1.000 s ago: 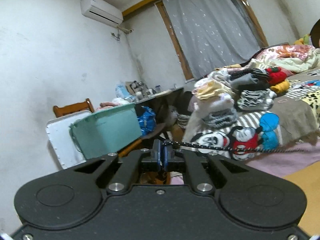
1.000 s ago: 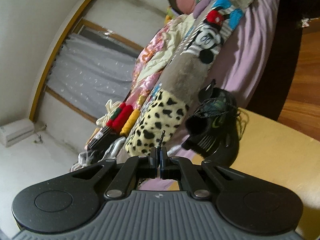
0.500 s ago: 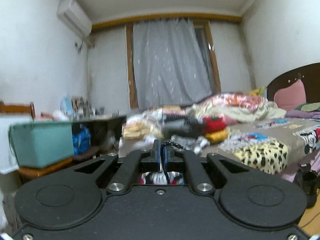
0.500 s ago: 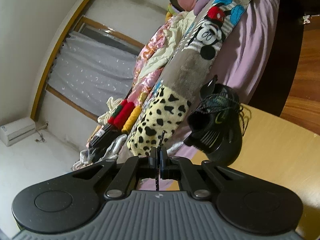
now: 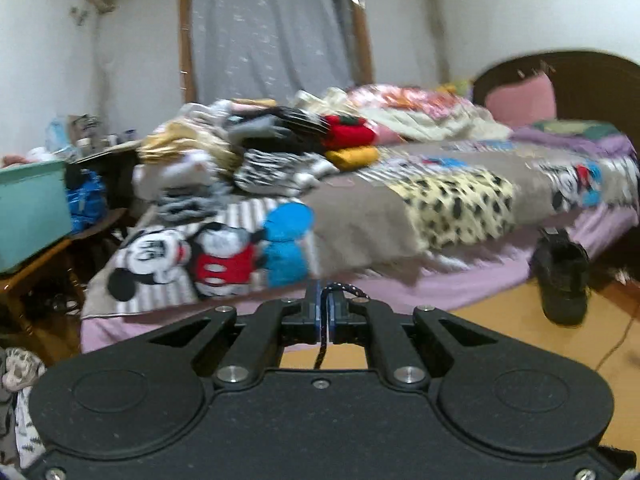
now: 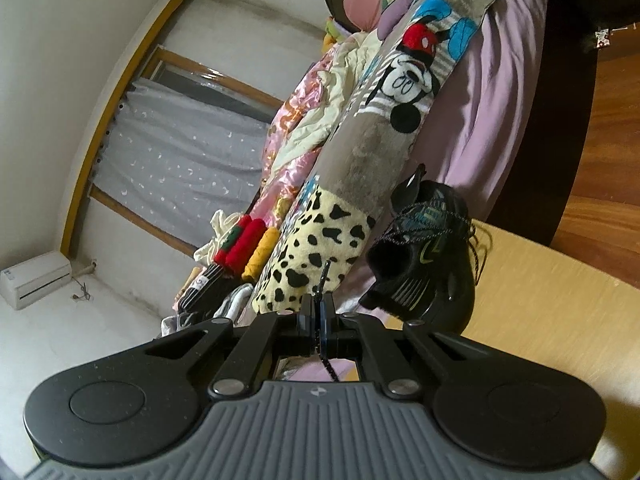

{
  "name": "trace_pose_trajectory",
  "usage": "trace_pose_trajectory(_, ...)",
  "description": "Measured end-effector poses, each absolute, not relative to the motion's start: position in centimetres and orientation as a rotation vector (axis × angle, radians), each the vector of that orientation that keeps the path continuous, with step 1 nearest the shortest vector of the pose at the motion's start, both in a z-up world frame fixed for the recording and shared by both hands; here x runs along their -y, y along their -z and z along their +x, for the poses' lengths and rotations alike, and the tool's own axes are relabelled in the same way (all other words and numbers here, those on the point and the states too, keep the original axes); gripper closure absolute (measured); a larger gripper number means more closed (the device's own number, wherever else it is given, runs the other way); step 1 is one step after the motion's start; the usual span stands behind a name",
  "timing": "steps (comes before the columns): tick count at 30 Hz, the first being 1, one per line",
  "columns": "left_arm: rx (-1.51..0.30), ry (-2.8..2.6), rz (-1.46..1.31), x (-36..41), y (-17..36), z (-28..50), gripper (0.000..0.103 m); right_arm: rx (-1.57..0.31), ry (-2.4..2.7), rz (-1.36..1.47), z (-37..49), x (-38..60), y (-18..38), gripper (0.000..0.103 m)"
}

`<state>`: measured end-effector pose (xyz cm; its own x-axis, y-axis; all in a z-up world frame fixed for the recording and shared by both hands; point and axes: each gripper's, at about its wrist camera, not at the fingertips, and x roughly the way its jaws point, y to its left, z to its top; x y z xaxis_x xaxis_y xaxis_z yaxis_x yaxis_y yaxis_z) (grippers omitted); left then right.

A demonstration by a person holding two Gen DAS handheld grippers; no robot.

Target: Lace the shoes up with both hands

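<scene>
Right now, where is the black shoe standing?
The black shoe stands on the yellow wooden surface, close beside the bed, ahead and right of the right gripper; the left wrist view shows it far right.

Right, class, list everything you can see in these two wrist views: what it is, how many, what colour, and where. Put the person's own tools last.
shoe: one, black, standing on the yellowish table by the bed
shoelace: one, black flecked with white, an end pinched in each gripper
table: one, yellowish wood, under the shoe
bed: one, lilac sheet, dark headboard, patchwork cartoon blanket on top
folded clothes: a pile, mixed colours with red and yellow, on the bed
pillow: one, pink, against the headboard
curtain: one, grey, over the window
box: one, teal, far left on a wooden stand
left gripper: black, shut on the shoelace
right gripper: black, shut on the shoelace
</scene>
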<state>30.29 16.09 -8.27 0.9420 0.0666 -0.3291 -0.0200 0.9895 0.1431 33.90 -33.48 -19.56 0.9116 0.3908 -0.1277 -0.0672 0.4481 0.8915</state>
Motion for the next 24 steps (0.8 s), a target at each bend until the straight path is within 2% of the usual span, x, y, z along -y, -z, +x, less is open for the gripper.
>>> trace_pose_trajectory(7, -0.614, -0.102, 0.363, -13.9, 13.1, 33.8, 0.098, -0.363, -0.347, 1.043, 34.2, 32.0, 19.2, 0.099)
trace_pose_trajectory(8, -0.655, -0.097, 0.418, -13.8, 13.8, 33.9, 0.092, -0.361, -0.351, 1.043, 34.2, 32.0, 19.1, 0.099)
trace_pose_trajectory(9, -0.717, -0.085, 0.465, -13.8, 14.5, 33.8, 0.071, -0.358, -0.353, 1.044, 34.2, 32.1, 19.0, 0.099)
trace_pose_trajectory(10, -0.754, -0.084, 0.497, -13.9, 15.1, 33.8, 0.057, -0.355, -0.354, 1.045, 34.3, 32.2, 19.0, 0.099)
trace_pose_trajectory(14, -0.905, -0.08, 0.609, -14.9, 16.3, 33.2, 0.057, -0.357, -0.381, 1.044, 34.3, 31.7, 18.7, 0.099)
trace_pose_trajectory(16, -0.888, -0.115, 0.595, -15.5, 15.8, 32.8, 0.057, -0.361, -0.411, 1.04, 34.3, 31.1, 18.5, 0.099)
trace_pose_trajectory(24, -0.629, 0.217, 0.245, -13.6, 9.8, 30.7, 0.057, -0.443, -0.685, 0.915, 34.2, 23.9, 16.8, 0.099)
